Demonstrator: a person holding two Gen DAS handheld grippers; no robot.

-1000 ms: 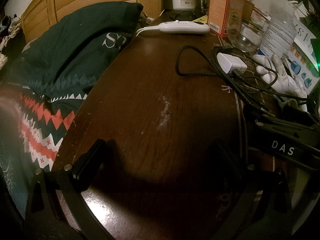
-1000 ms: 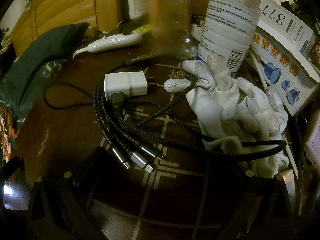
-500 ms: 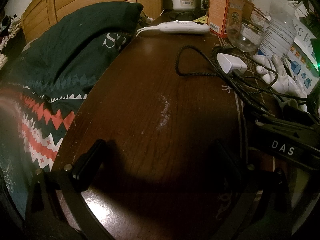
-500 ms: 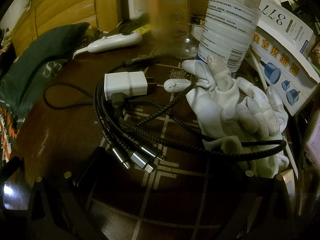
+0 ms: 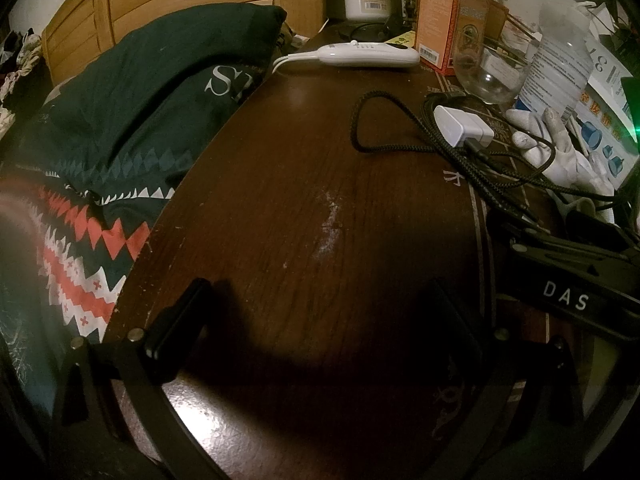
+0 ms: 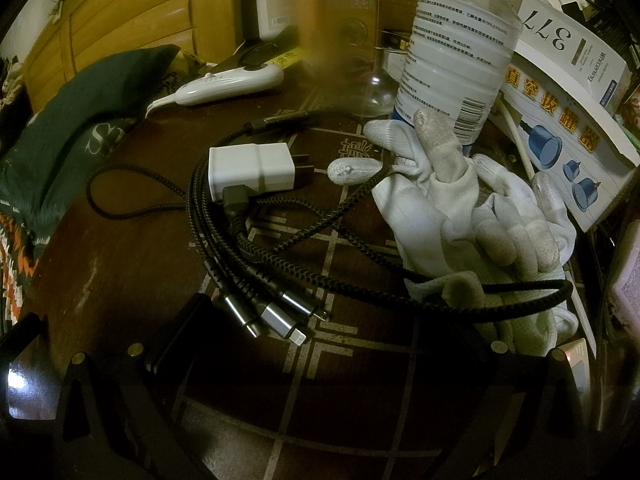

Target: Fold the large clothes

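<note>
Folding not begun: left gripper [image 5: 320, 320] & right gripper [image 6: 324, 344] both gape empty over table [image 5: 304, 184]; next, reach patterned garment [image 5: 100, 152] off left gripper's left side

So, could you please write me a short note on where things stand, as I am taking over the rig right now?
Left hand-held gripper: open, empty, over bare dark wooden table.
Right hand-held gripper: open, empty, over the black charging cable and white gloves.
Garment: the dark green patterned cloth lies bunched off the table's left edge, beside the wooden headboard; neither gripper touches it.
Done: nothing visible; no fold made.
Left: grasp the cloth, spread it and fold it. The table's right side is cluttered with a charger and water bottle, so folding room looks tight.
</note>
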